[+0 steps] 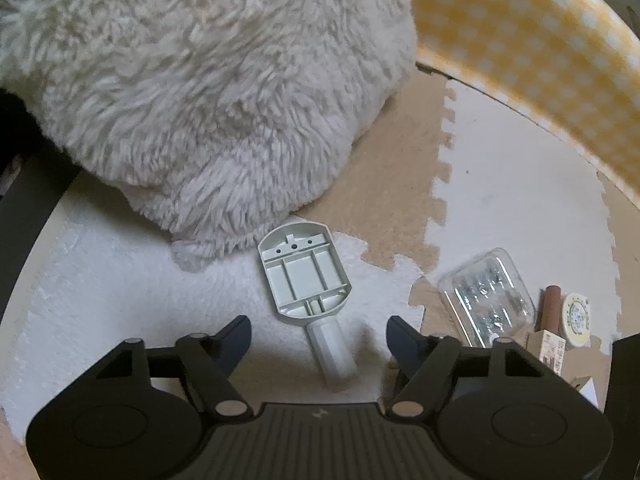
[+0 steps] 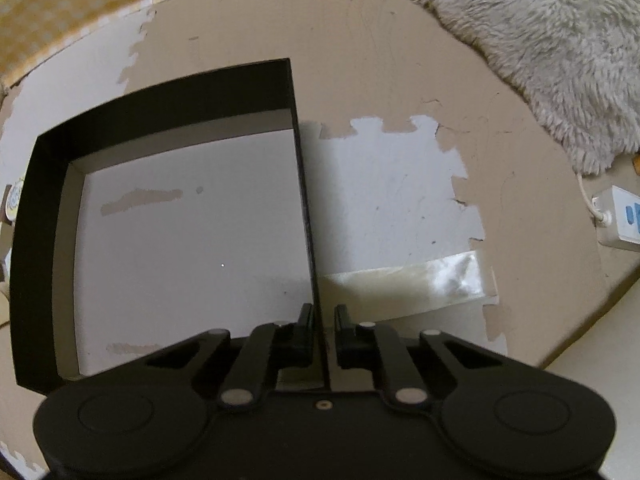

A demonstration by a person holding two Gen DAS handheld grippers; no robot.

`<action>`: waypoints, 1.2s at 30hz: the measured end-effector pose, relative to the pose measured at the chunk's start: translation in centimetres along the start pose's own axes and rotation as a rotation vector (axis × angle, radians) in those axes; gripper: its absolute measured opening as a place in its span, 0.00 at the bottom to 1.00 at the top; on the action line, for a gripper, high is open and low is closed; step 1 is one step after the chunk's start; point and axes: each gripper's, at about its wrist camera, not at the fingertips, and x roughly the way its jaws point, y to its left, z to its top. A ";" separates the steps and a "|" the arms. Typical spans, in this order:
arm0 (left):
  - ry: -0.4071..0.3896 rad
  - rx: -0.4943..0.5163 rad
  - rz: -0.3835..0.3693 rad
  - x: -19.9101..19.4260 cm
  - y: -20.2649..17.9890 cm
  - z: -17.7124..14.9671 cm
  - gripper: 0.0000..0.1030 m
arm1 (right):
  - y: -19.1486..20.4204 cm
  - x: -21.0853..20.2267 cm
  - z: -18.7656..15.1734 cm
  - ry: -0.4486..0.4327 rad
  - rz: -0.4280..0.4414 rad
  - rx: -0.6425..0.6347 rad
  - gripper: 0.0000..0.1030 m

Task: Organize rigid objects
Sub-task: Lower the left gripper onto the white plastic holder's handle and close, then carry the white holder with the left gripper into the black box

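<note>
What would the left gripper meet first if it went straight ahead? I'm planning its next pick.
Probably the grey plastic tool: its handle lies between the open left gripper fingers, with the fluffy white cushion behind it.

Two close, downward wrist views over the puzzle-mat floor (image 1: 500,184), sharing the fluffy rug (image 2: 552,48).

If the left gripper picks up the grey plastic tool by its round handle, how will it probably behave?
The grey plastic tool looks stiff: ribbed moulded shell, so it should not bend. It is hollow inside, so probably light. Its handle is round and smooth, so it may slip or turn between the open left gripper fingers.
</note>
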 end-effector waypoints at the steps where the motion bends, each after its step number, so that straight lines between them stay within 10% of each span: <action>1: 0.005 -0.001 -0.002 0.2 0.0 0.0 0.66 | 0.2 0.0 0.0 -0.003 -0.007 -0.009 0.10; 22: 0.034 0.022 0.029 2.4 0.0 0.3 0.38 | -0.1 0.2 0.0 -0.009 0.025 0.025 0.08; 25: 0.035 0.010 0.028 2.3 0.0 0.3 0.19 | 0.0 0.2 0.0 -0.009 0.021 0.022 0.09; 36: -0.013 0.028 0.016 1.4 -0.3 0.4 0.19 | 0.0 0.2 0.0 -0.010 0.019 0.018 0.09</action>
